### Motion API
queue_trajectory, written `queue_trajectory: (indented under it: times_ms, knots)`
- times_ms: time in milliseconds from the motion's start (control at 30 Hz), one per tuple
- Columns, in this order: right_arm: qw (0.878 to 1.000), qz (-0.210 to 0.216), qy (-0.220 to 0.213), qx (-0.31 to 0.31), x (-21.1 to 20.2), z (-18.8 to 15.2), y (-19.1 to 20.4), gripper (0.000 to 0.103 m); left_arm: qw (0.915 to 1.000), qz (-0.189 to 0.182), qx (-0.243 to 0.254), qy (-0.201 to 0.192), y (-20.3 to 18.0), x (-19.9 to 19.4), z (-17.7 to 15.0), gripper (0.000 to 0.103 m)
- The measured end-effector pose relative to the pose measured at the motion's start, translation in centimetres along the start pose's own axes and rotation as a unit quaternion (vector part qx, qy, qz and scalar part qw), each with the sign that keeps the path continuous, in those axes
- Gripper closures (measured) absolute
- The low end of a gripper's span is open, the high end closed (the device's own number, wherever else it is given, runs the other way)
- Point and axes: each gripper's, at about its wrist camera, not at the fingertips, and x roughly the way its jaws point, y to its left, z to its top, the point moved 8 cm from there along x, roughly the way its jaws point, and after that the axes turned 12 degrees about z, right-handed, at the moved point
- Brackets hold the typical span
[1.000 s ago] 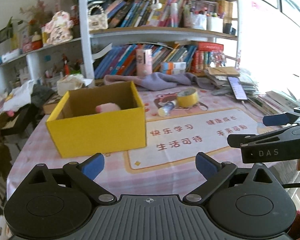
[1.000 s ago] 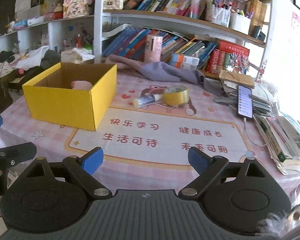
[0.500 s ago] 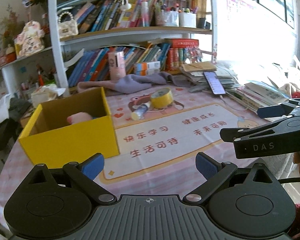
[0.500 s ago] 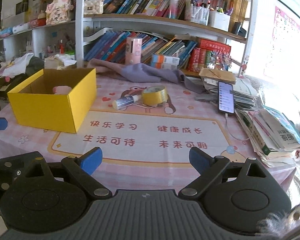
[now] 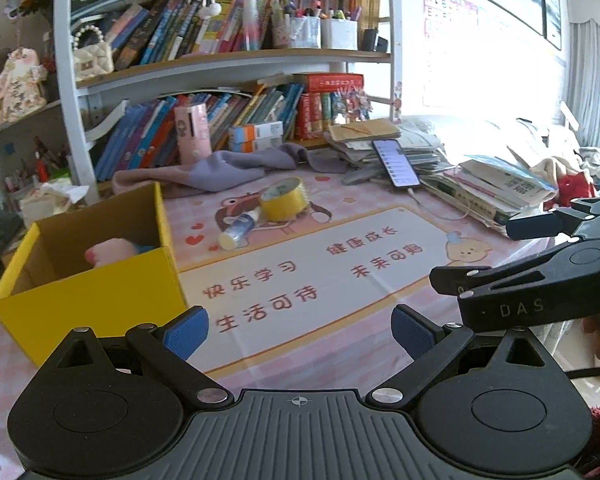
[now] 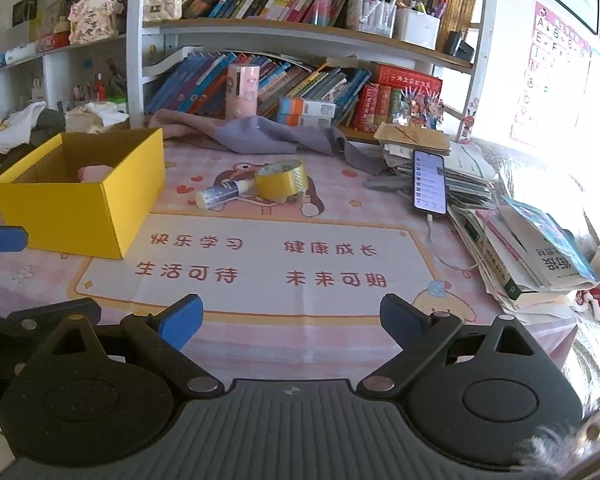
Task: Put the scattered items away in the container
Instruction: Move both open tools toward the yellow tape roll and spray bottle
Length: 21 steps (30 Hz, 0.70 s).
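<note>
A yellow cardboard box (image 5: 100, 292) (image 6: 76, 208) stands open on the left of the table with a pink soft item (image 5: 110, 250) (image 6: 94, 172) inside. A yellow tape roll (image 5: 284, 202) (image 6: 282, 182) and a small white bottle (image 5: 238, 230) (image 6: 222, 194) lie side by side mid-table, beyond the mat's printed text. My left gripper (image 5: 300, 330) is open and empty above the table's near edge. My right gripper (image 6: 290, 322) is open and empty, also at the near edge; it shows side-on at the right of the left wrist view (image 5: 540, 264).
A phone (image 6: 430, 182) on a cable rests on stacked books and papers (image 6: 532, 248) at the right. A purple cloth (image 6: 260, 136) lies at the back before the bookshelf (image 6: 300, 28). A pink canister (image 6: 242, 92) stands behind it.
Both views have swung to the right, so the box sits further left in frame. Both grippers stay open and empty; the tape and bottle have not moved.
</note>
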Motion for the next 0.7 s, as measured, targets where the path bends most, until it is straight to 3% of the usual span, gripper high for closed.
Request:
queue_trajectory:
  times_ms: [300, 700]
  knots:
    - [0.999, -0.027, 0.001, 0.02, 0.7, 0.5, -4.0, 0.006, 0.9994, -0.027, 0.02, -0.012, -2.8, 2.6, 1.9, 0.004]
    - [0.999, 0.015, 0.04, 0.002, 7.8, 2.6, -6.4, 0.006, 0.9995, -0.007, 0.009, 0.031, -3.1, 9.3, 3.2, 0.004]
